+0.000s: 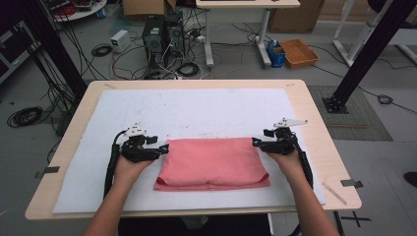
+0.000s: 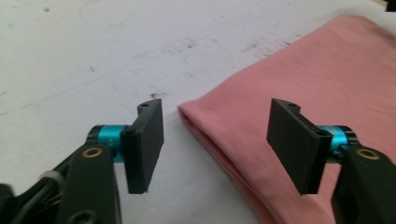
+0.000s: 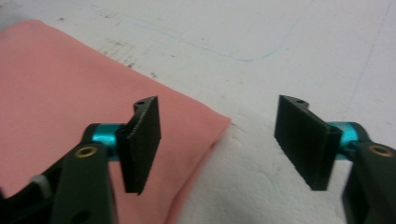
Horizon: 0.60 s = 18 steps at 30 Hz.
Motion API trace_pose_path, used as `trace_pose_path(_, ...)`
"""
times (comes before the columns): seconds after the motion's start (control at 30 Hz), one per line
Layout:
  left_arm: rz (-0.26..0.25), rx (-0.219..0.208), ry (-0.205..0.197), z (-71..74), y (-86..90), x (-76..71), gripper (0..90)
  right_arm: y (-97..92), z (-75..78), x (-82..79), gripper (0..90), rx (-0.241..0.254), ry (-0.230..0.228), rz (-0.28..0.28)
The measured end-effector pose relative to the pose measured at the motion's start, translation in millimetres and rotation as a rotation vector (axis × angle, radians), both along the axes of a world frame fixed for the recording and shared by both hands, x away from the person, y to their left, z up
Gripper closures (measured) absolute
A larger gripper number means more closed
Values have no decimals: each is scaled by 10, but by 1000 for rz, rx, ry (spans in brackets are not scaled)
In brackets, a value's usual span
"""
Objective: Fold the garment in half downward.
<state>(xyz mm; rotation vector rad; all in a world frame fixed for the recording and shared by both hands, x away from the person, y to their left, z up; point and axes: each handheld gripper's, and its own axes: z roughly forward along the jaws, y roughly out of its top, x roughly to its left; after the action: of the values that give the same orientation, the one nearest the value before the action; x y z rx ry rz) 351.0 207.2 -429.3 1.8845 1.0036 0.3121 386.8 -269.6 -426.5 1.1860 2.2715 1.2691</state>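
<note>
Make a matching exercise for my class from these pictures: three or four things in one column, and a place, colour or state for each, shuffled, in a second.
Things:
1. pink folded cloth
2. left gripper
3. right gripper
4. orange basket

Descriptions:
A. on the floor beyond the table
B. lying on the white mat
C. open at the cloth's left end
D. open at the cloth's right end

Pairs: 1-B, 2-C, 3-D, 4-A

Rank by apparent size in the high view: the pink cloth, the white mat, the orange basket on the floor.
1. white mat
2. pink cloth
3. orange basket, though it sits farther from the camera, so it may look smaller than it really is.
</note>
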Motion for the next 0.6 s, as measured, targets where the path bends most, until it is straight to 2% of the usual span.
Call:
trace_pose_path(0.07,-1,-24,7,24,21,-70,271,12,26,-27,273,5,-15,8)
trace_pose_path(0.17,-7,-44,4,56,68,-168,249,20,85,-69,251,23,-44,20)
trace_pose_path(0.37,-24,-50,5,47,127,-314,219,28,172,-141,215,54,-82,30)
trace_pose_path(0.6,-34,-31,12,-11,151,-450,203,18,173,-149,210,58,-83,36)
